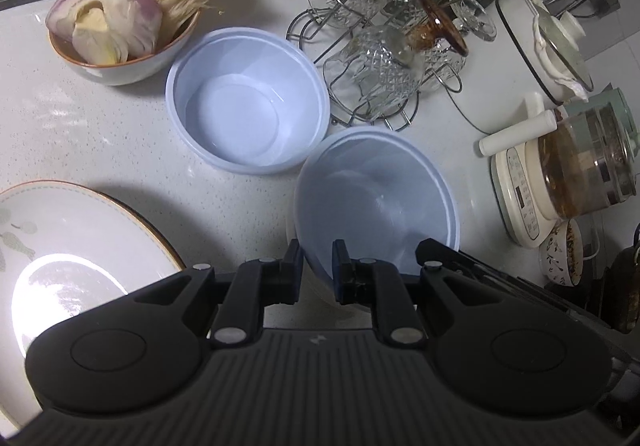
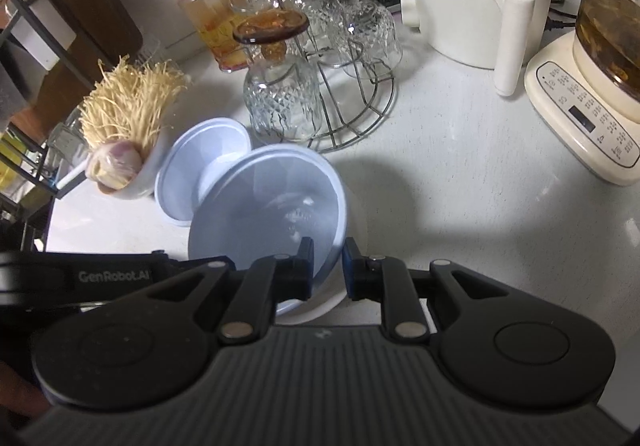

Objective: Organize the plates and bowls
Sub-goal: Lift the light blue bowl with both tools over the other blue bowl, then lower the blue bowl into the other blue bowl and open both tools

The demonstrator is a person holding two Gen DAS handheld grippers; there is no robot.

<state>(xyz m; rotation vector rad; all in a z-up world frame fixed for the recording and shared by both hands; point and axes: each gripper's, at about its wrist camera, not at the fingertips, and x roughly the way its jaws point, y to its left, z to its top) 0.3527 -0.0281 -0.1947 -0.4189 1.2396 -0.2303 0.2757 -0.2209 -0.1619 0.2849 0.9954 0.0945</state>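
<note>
Both tools, left [image 1: 317, 266] and right [image 2: 328, 266], clamp the near bowl's [image 1: 380, 190] rim; second bowl [image 1: 248, 102] touching it, glass rack [image 1: 376, 58] just behind, plate [image 1: 72, 230] left.

upper centre: my view's wire rack of upturned cut-glass tumblers [image 2: 320, 58] | upper left: red-lidded clear plastic jar [image 2: 212, 10] | right: cream electric kettle base [image 2: 580, 118]

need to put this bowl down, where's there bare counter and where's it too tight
Bare counter lies right of the held blue bowl, between the glass rack and the kettle base. Another patch sits between the onion bowl and the plate. Around the rack it is crowded.
</note>
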